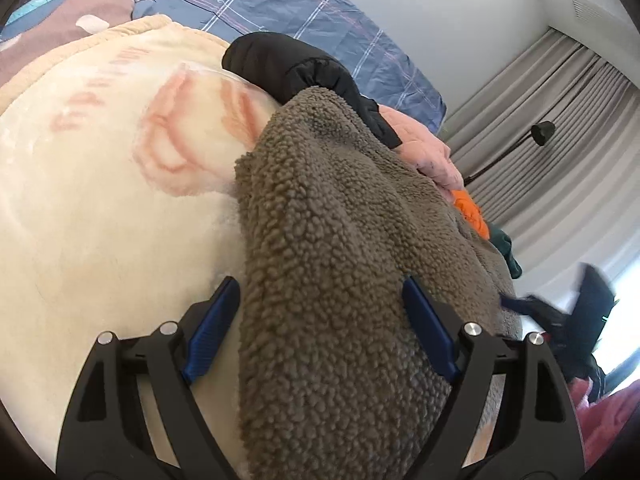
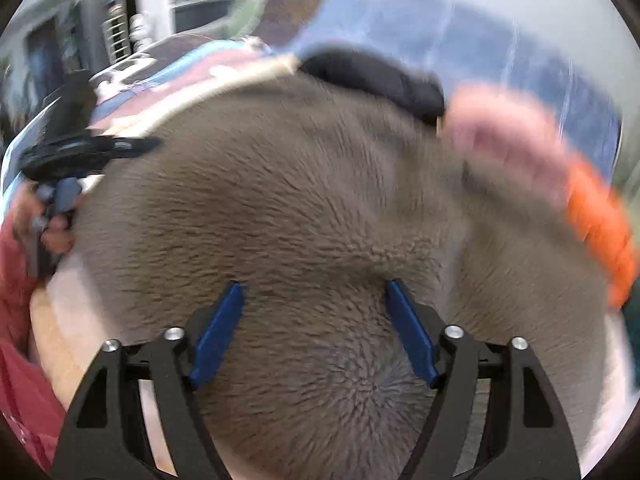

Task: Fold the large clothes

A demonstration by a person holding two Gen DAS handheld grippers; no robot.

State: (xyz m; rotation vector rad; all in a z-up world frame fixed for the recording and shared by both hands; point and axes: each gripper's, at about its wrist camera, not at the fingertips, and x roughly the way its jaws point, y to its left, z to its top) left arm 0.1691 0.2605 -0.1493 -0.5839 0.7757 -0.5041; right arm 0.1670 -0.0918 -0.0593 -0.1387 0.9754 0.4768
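**Two grippers, both wide open over the fleece**

Both of our grippers are spread wide with nothing pinched. Our left gripper (image 1: 320,292) has its blue pads on either side of a raised fold of the grey-brown fleece garment (image 1: 340,208), which lies on the cream blanket (image 1: 100,200). Can't tell if the pads actually touch the fabric. Our right gripper (image 2: 314,300) sits over the same fleece, its view heavily blurred. Past the fleece there's a black puffy garment (image 1: 288,64), pink cloth (image 1: 420,136), something orange (image 1: 472,212) and a blue plaid sheet (image 1: 300,4)
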